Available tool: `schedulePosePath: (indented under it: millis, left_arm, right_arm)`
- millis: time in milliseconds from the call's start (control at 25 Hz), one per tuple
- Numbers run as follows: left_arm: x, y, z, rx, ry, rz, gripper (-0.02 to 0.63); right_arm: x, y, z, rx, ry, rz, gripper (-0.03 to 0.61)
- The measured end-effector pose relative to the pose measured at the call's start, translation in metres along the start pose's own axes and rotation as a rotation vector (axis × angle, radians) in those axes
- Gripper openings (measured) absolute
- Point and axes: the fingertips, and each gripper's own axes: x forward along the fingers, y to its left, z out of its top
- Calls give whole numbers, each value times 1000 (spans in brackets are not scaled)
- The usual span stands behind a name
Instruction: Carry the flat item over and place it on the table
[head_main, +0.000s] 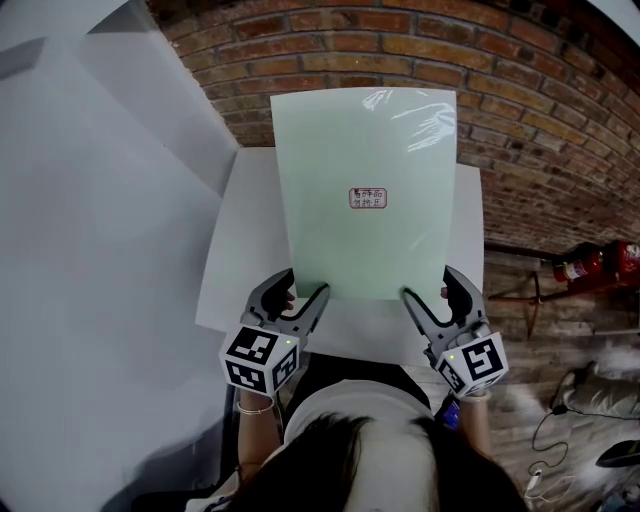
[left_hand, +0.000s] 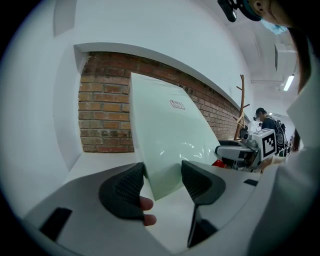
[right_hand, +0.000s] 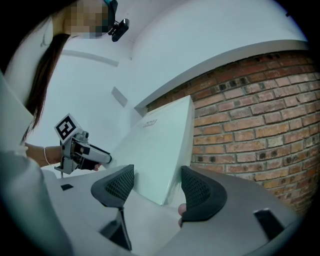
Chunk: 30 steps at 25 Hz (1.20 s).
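A pale green flat sheet (head_main: 365, 190) with a small red-printed label (head_main: 367, 198) stands tilted over the white table (head_main: 230, 240). My left gripper (head_main: 305, 285) is at its near left corner and my right gripper (head_main: 428, 285) at its near right corner. In the left gripper view the sheet (left_hand: 165, 135) passes between the jaws of the left gripper (left_hand: 162, 175), which stand wide apart, and it lies against the left pad. In the right gripper view the sheet (right_hand: 155, 155) sits between the equally wide jaws of the right gripper (right_hand: 157, 180). A person's fingertips (left_hand: 146, 204) show behind one jaw.
A brick wall (head_main: 520, 80) rises behind the table, and a plain white wall (head_main: 90, 250) runs along the left. A red fire extinguisher (head_main: 590, 265) and cables lie on the floor at the right. The person's head and body fill the bottom of the head view.
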Motion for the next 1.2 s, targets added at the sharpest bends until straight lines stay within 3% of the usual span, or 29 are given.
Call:
schedulePosePath:
  millis: [1200]
  left_arm:
    - [21, 59, -13, -3, 77, -83, 250]
  right_arm:
    - [52, 14, -23, 58, 67, -72, 313]
